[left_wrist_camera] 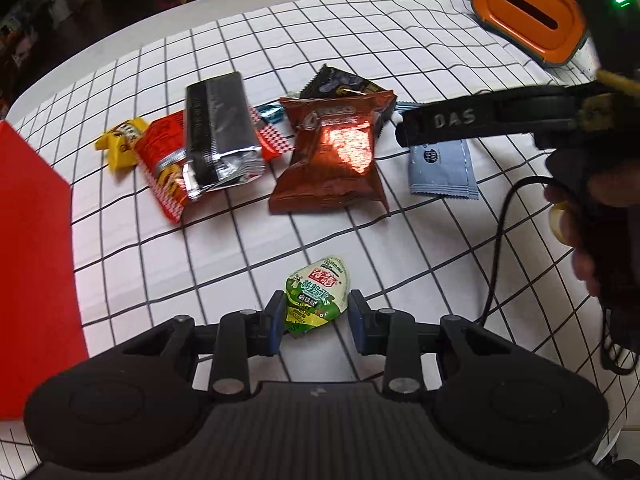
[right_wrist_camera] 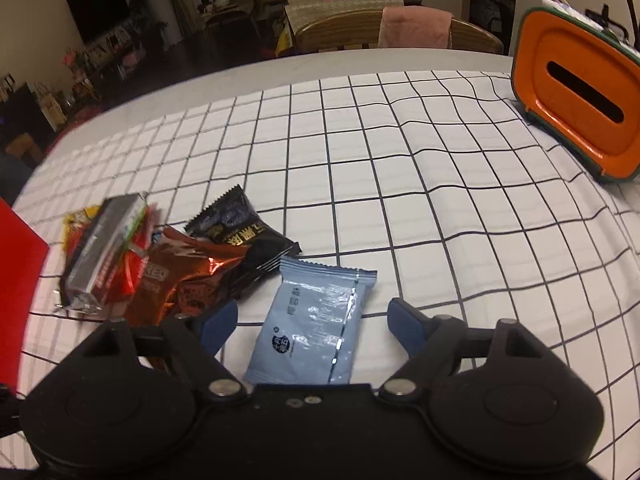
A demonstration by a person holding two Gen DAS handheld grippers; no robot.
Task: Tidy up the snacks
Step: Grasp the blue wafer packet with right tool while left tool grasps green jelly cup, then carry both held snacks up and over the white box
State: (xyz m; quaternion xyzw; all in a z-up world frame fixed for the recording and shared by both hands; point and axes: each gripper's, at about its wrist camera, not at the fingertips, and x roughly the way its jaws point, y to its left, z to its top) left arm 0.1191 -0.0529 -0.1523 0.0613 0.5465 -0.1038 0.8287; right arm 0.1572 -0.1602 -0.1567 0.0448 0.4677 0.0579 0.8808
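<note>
A small green and white snack packet (left_wrist_camera: 316, 294) lies on the checked cloth between the fingers of my left gripper (left_wrist_camera: 316, 316), which is open around it without clear contact. My right gripper (right_wrist_camera: 308, 324) is open over a pale blue packet (right_wrist_camera: 312, 328), which also shows in the left wrist view (left_wrist_camera: 442, 170). My right gripper also shows in the left wrist view (left_wrist_camera: 404, 128), above that packet. A pile lies beyond: a brown Oreo bag (left_wrist_camera: 336, 156), a black packet (left_wrist_camera: 344, 82), a silver-black packet (left_wrist_camera: 218, 132) on a red packet (left_wrist_camera: 160, 160), and a yellow candy (left_wrist_camera: 120, 142).
A red box (left_wrist_camera: 32, 248) stands at the left edge of the table. An orange and green tissue holder (right_wrist_camera: 576, 108) stands at the far right. A black cable (left_wrist_camera: 500, 248) hangs from the right gripper. Chairs (right_wrist_camera: 396, 32) stand behind the table.
</note>
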